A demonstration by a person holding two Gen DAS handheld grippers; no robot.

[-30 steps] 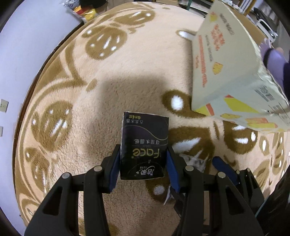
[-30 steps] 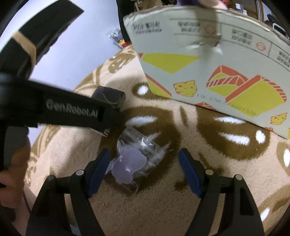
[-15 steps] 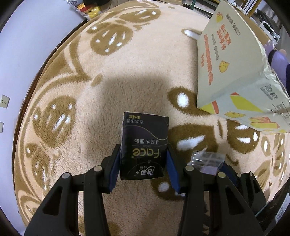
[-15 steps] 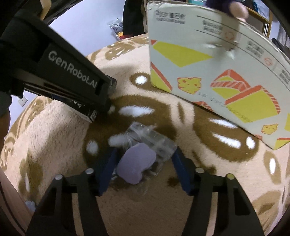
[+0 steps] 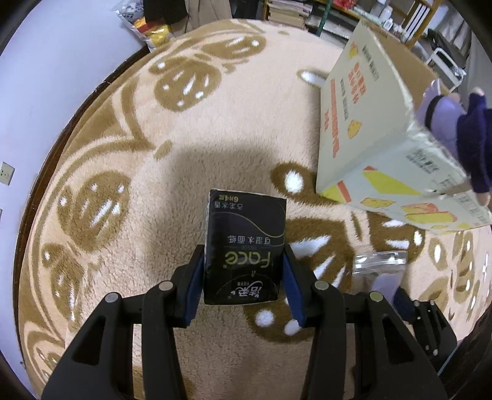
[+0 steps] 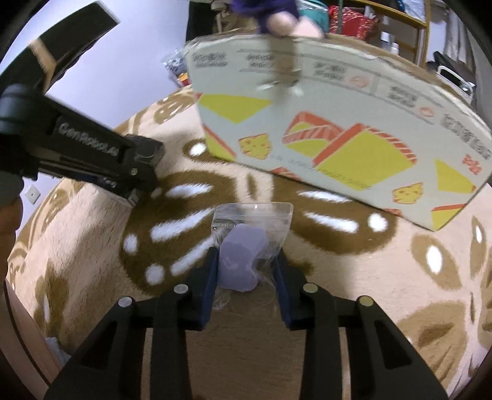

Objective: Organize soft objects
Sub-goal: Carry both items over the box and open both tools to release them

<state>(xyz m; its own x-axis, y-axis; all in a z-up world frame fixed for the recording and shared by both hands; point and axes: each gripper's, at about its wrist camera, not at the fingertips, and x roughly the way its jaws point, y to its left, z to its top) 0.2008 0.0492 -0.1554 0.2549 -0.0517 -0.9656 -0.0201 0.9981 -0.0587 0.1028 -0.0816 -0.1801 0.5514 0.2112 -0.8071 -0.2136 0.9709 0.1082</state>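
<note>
My left gripper [image 5: 244, 277] is shut on a black tissue pack [image 5: 244, 246] and holds it above the rug. My right gripper [image 6: 246, 277] is shut on a clear zip bag [image 6: 252, 221] with a purple soft piece [image 6: 241, 261] inside, lifted off the rug. The bag also shows in the left wrist view [image 5: 379, 264] at the lower right. The left gripper's body [image 6: 92, 154] shows at the left of the right wrist view. A cardboard box [image 6: 338, 144] with yellow and orange prints stands ahead, also in the left wrist view [image 5: 369, 123].
A beige rug [image 5: 153, 154] with brown patterns covers the floor. A hand in a purple sleeve [image 6: 276, 18] holds the box's top edge. Snack bags [image 5: 147, 27] lie by the far wall. Shelves [image 6: 384, 21] stand behind the box.
My right gripper has closed on the zip bag and lifted it. The box has shifted a little farther away. My left gripper keeps holding the tissue pack.
</note>
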